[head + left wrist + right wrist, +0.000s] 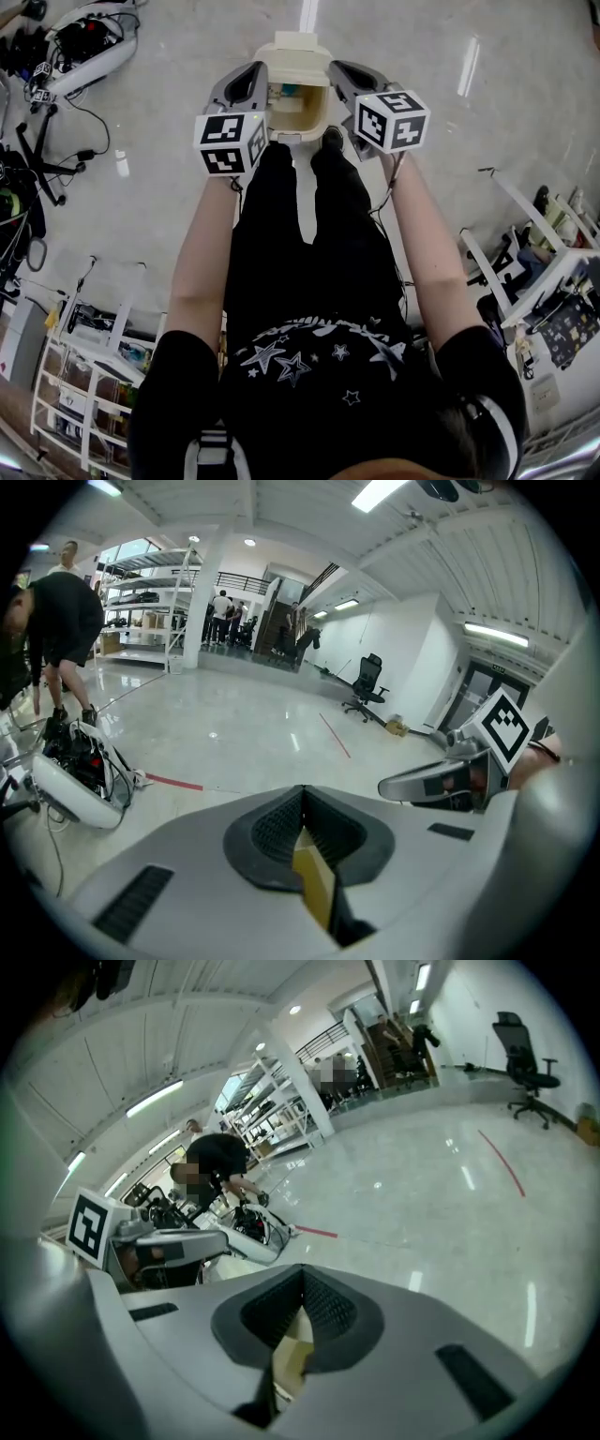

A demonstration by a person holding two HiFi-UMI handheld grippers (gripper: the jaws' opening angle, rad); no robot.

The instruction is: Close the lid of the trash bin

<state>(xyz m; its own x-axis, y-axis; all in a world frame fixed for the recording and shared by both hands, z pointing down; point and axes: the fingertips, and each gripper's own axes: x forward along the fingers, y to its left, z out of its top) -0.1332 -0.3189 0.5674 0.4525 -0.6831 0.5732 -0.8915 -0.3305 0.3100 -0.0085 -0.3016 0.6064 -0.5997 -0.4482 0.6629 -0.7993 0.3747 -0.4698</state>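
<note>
Now | trash bin [298,111], lid [292,49] raised, below between both claws | left claw [255,69] closed, empty | right claw [341,67] closed, empty

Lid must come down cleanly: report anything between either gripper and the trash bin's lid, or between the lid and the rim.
Nothing visible blocks it. The lid stands raised at the far side of the trash bin. The left gripper and right gripper, jaws together, flank the opening. The contents seem to lie below the rim.
</note>
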